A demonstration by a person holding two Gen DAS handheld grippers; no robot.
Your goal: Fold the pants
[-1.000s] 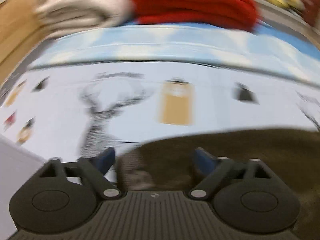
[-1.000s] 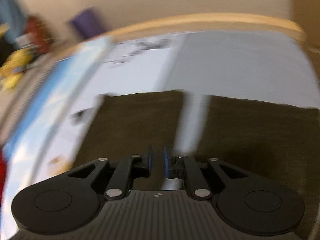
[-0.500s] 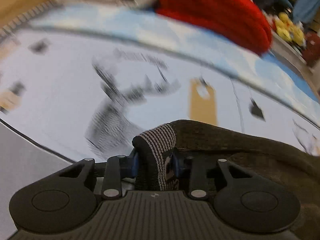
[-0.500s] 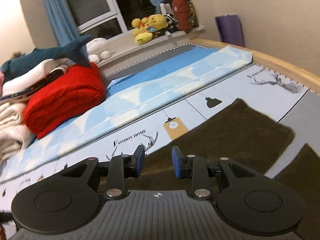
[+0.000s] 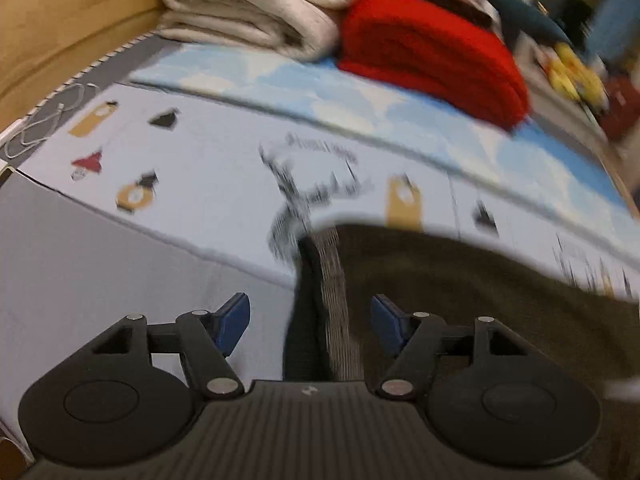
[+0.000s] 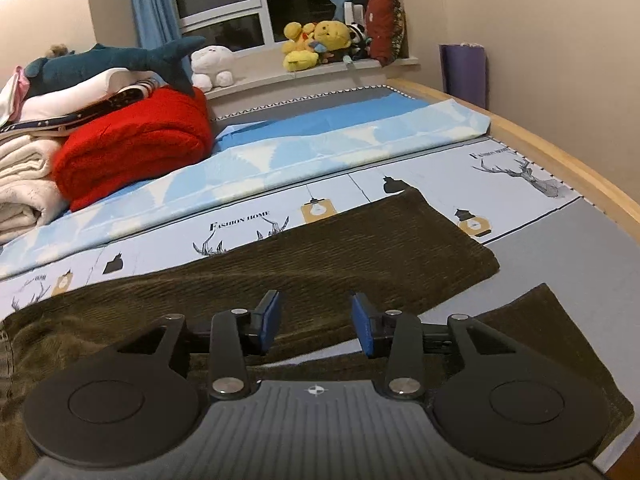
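Note:
Dark olive corduroy pants lie flat across the printed bed sheet, legs stretching to the right, one leg end at the far right and the other nearer me. My right gripper is open and empty, just above the gap between the two legs. In the left wrist view the pants fill the right half; their striped waistband stands between the fingers. My left gripper is open around the waistband edge without pinching it.
A red folded blanket and a stack of cream blankets sit at the bed's far side on a blue sheet. Plush toys line the window sill. The wooden bed frame runs along the right.
My left gripper had pinched the waistband half a second ago and has now opened. My right gripper has opened wider and swung to look along the pants.

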